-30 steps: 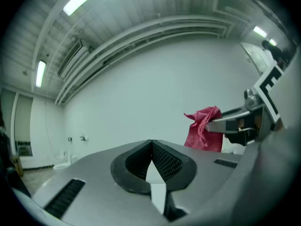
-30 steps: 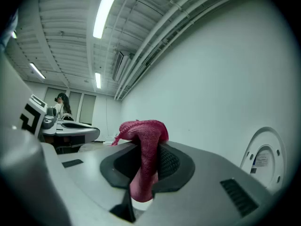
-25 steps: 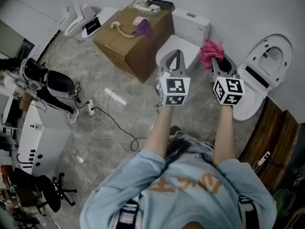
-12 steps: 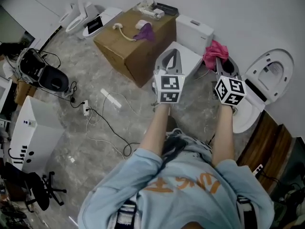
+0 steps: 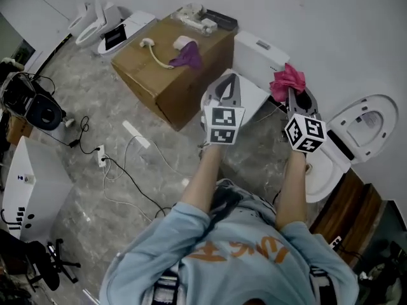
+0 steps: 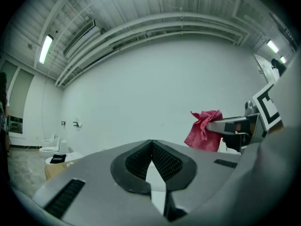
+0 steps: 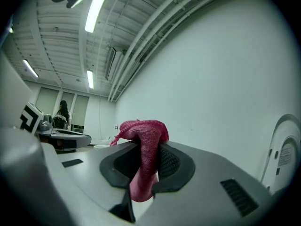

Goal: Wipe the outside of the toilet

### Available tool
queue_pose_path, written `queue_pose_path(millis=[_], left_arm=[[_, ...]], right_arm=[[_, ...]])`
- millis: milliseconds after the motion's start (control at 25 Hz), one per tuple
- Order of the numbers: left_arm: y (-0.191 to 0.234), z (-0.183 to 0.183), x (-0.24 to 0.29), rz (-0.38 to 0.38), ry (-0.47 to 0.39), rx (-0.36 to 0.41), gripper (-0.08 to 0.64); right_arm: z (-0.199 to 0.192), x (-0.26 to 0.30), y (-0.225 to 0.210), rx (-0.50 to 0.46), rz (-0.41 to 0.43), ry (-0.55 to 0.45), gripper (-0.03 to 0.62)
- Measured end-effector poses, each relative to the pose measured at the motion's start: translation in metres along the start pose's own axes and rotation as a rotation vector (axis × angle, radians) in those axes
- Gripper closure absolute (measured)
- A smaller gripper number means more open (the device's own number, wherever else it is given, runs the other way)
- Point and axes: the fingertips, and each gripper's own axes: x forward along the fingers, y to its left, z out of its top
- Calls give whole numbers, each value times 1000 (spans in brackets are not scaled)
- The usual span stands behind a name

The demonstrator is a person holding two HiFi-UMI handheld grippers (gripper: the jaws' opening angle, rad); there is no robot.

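Clamping the pink cloth [image 5: 286,80], right gripper [image 5: 294,98] aims it forward — left gripper [image 6: 151,146] closed, empty.

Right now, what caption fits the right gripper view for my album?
The right gripper clamps a pink cloth, facing a white wall.

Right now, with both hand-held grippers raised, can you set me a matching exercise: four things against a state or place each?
Things:
1. left hand-held gripper
2. right hand-held gripper
3. purple cloth
4. toilet tank

States or places:
A. lying on top of the cardboard box
B. shut on the pink cloth
C. standing beside the cardboard box
D. shut, with nothing between its jaws

Pairs: 1-D; 2-B; 3-A; 4-C
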Motion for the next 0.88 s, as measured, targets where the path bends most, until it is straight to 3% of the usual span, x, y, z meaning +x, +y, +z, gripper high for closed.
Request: queue_pose_path(millis=[200,400,600,680,880], left_arm=[[46,-56,66,-19,127,-70,534],[102,-96,159,-46,195,-134,534],[133,-145,233,-108,295,-264,535],[144,-157,255,-123,314,-296,535],[171,-175,305,-111,330,-354,535]], right_arm=[[-44,80,23,13,18,80,512],[-86,188,18,43,27,160,512],[-123,275,24,-3,60,308,512],[-128,303,24,-23,64,340,512],[-148,343,7,34,14,377,512]])
